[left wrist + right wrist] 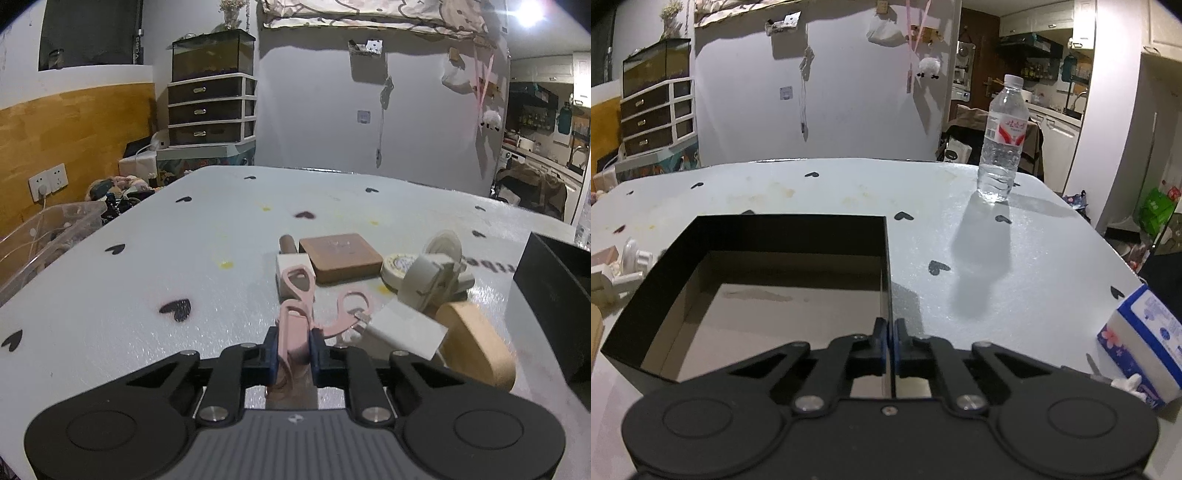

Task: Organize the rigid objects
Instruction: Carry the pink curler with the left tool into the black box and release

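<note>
The white surface point(1015, 266) with its little black hearts takes up most of what I can see, and on it sits the big black box point(768, 229), open at the top and, as far as I can tell from here, with nothing inside but its bare brown floor. So the sorting looks barely begun: not one item has gone in yet. The right claw point(890, 332) is pressed together on the box's right-hand wall, the thin black panel caught between the pads, which I take to be steadying the box for what is coming. Off to the box's left lies the clutter still to be dealt with: a brown square block point(340, 256), a wooden oval piece point(476, 343) leaning at the near edge of the heap, a white charger brick point(406, 326) with its cable, a cream-coloured reel-like gadget point(436, 269), and a round tin point(397, 267) tucked beside it. The left claw point(293, 349) is pinching the pink scissors point(295, 321) by the blade end, handles pointing away toward the heap; whether they are clear of the surface I cannot tell. That would be the first piece on its way, with everything else left. A water bottle point(1001, 144) and a tissue pack point(1141, 343) stand well apart on the right.
</note>
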Demonstrator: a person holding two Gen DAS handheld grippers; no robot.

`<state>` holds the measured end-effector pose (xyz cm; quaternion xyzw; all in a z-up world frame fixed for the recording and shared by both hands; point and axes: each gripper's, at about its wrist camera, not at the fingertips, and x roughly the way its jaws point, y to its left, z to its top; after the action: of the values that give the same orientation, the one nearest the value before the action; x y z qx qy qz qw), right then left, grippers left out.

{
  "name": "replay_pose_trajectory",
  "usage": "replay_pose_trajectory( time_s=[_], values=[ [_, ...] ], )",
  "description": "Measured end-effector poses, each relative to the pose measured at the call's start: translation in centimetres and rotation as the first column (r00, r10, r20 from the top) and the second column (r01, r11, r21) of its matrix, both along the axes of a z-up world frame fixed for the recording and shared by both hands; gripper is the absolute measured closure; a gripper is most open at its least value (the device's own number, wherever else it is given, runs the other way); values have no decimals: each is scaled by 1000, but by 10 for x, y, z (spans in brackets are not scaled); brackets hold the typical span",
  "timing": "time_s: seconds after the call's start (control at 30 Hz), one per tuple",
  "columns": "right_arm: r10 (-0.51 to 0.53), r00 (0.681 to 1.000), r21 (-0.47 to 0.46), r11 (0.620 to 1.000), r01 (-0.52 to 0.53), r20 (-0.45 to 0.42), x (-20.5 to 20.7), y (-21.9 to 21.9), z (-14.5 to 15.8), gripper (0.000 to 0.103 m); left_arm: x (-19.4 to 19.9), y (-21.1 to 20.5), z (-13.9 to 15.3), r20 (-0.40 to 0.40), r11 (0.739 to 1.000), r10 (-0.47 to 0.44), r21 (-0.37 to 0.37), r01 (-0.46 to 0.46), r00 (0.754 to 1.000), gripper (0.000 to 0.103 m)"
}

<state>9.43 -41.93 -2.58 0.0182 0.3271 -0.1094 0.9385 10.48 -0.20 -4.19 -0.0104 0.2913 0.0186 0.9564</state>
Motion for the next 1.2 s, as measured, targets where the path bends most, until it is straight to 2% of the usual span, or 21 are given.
replay_pose_trajectory(
  time_s=[0.2, 0.27, 0.4, 0.47, 0.57, 0.7, 0.87, 1.0, 1.1, 1.2],
  values=[
    [-7, 1000, 6, 1000, 7, -6, 0, 1, 1, 99, 4, -5, 30, 81, 1000, -7, -5, 7, 997, 86],
    [-7, 1000, 8, 1000, 7, -7, 0, 0, 1, 99, 8, -7, 43, 107, 999, -21, -27, 24, 994, 86],
    [-5, 1000, 16, 1000, 5, -8, 1, -1, 2, 99, 21, -26, 70, 163, 991, -106, -66, 118, 981, 86],
    [-6, 1000, 20, 1000, 6, -7, 1, -2, 2, 99, 31, -44, 80, 175, 974, -188, -96, 207, 966, 86],
    [-7, 1000, 27, 1000, 7, -4, 0, -2, 1, 99, 48, -81, 89, 160, 921, -342, -138, 364, 926, 86],
    [-9, 1000, 36, 999, 9, -1, -1, -3, 1, 100, 74, -138, 86, 77, 820, -538, -183, 543, 839, 86],
    [-6, 1000, 48, 999, 6, 1, -2, -5, 1, 100, 97, -206, 65, -55, 714, -693, -190, 674, 719, 86],
    [1, 1000, 49, 999, -1, -4, -1, -6, 2, 100, 118, -246, 43, -162, 626, -780, -178, 759, 605, 86],
    [7, 1000, 51, 999, -7, -10, 0, -7, 2, 100, 130, -269, 29, -228, 546, -830, -143, 825, 510, 85],
    [12, 1000, 46, 999, -11, -18, 1, -7, 2, 100, 141, -280, 19, -269, 472, -860, -94, 876, 434, 85]
  ],
)
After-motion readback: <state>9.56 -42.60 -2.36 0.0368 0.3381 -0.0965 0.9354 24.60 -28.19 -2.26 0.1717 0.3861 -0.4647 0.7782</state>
